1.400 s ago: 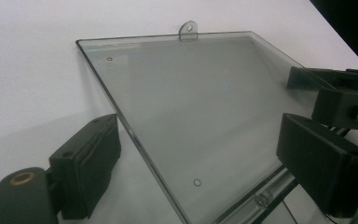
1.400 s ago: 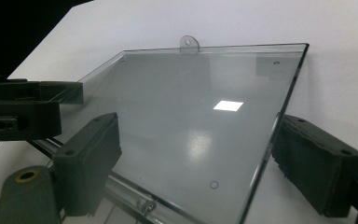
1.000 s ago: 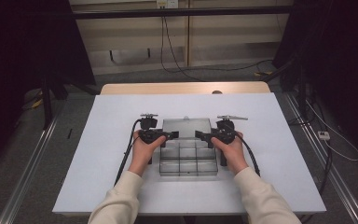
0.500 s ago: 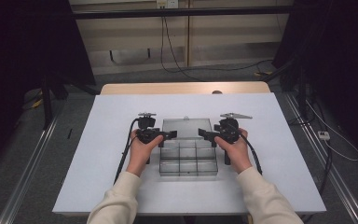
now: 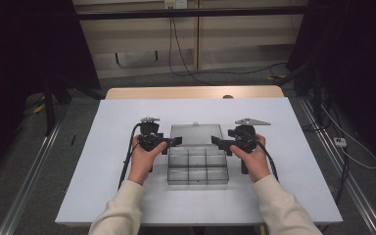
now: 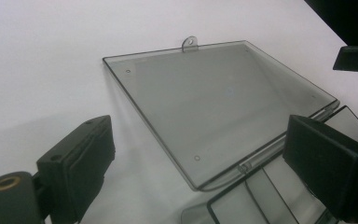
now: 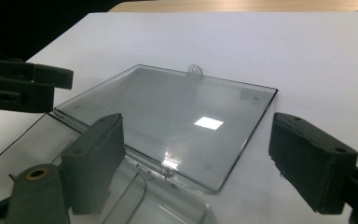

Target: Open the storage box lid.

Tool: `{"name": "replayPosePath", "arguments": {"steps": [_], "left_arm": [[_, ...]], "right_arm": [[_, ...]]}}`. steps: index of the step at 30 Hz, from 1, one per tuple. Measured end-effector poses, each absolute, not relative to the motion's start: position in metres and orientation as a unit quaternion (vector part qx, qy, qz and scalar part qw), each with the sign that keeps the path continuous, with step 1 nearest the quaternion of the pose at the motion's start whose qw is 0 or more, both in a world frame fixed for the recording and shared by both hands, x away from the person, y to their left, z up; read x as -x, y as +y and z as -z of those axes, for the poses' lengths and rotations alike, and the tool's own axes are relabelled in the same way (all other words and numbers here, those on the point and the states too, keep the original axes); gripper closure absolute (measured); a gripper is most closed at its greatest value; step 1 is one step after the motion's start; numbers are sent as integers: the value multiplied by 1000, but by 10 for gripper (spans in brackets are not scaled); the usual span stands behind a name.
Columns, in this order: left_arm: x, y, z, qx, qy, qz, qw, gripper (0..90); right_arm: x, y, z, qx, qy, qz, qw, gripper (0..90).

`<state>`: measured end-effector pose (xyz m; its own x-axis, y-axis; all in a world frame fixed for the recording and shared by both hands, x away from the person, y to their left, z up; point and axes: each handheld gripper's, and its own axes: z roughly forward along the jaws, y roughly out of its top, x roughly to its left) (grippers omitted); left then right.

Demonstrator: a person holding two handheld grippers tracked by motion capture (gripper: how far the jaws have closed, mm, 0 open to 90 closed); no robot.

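While the clear compartment box [image 5: 198, 166] sits mid-frame on the white counter [image 5: 293, 161], its lid [image 5: 196, 132] lying flat open behind it, the left gripper [image 5: 175, 142] and right gripper [image 5: 215, 141] flank the hinge, both wide apart, holding nothing.

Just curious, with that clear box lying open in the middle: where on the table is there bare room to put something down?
The white table is bare left and right of the clear box, and beyond its open lid. It is crowded beside the box, where each hand-held gripper hangs.
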<state>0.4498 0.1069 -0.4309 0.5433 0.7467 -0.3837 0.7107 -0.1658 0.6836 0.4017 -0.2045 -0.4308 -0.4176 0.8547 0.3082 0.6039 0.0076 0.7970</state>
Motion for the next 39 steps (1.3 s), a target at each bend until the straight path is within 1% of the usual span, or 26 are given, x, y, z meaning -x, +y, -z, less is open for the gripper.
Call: {"name": "replayPosePath", "arguments": {"steps": [5,8,21,29,39], "left_arm": [[-444,112,425,-765,468,-30,442,86],[-441,115,422,-766,464,-35,444,83],[-430,133,418,-770,443,-45,457,78],[-419,138,417,-784,419,-48,455,74],[-412,144,416,-785,412,-54,460,74]], "right_arm": [[-398,-207,430,-515,707,-467,130,181],[-394,-210,427,-504,717,-461,139,178],[-375,-228,423,-493,723,-462,144,176],[-365,-236,421,-482,732,-459,146,165],[-352,-253,426,-469,744,-454,144,134]]}}
